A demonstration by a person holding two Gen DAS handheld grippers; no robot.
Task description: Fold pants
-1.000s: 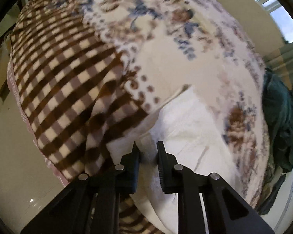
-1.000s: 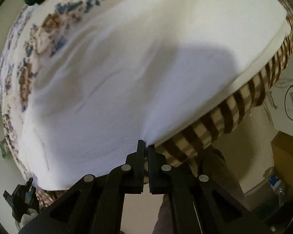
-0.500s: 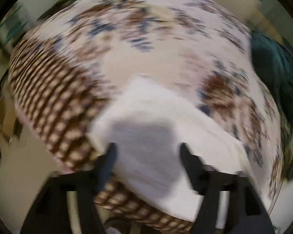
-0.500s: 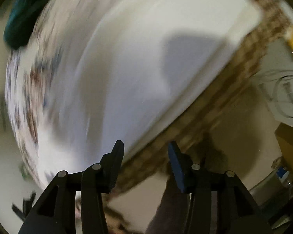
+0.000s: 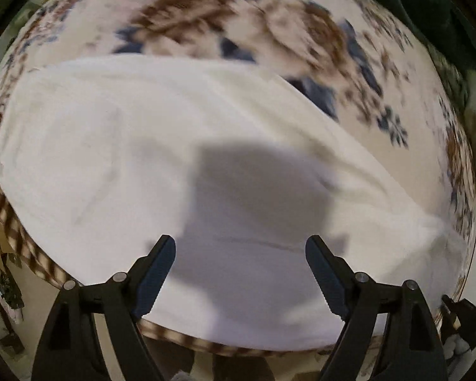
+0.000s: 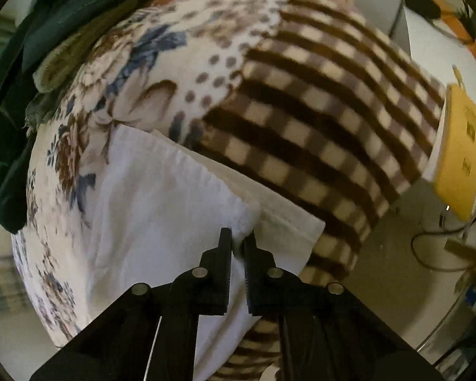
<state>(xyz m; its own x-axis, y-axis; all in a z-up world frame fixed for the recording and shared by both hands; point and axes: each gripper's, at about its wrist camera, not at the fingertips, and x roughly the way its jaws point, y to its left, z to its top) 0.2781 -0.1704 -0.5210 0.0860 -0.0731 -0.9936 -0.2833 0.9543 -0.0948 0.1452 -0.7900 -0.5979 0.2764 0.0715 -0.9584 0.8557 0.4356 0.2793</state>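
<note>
floral and brown-checked fleece blanket [image 6: 301,101] covers the bed, giving a soft flat surface for folding. white cotton pants [image 5: 142,165] lie spread along its near edge, partly folded. left hand-held gripper [image 5: 239,254] hovers above them, jaws wide apart, holding nothing. only the right view shows the right hand-held gripper [image 6: 238,244] pinched onto a gathered corner of the pants, probably to carry the fold over.
</note>
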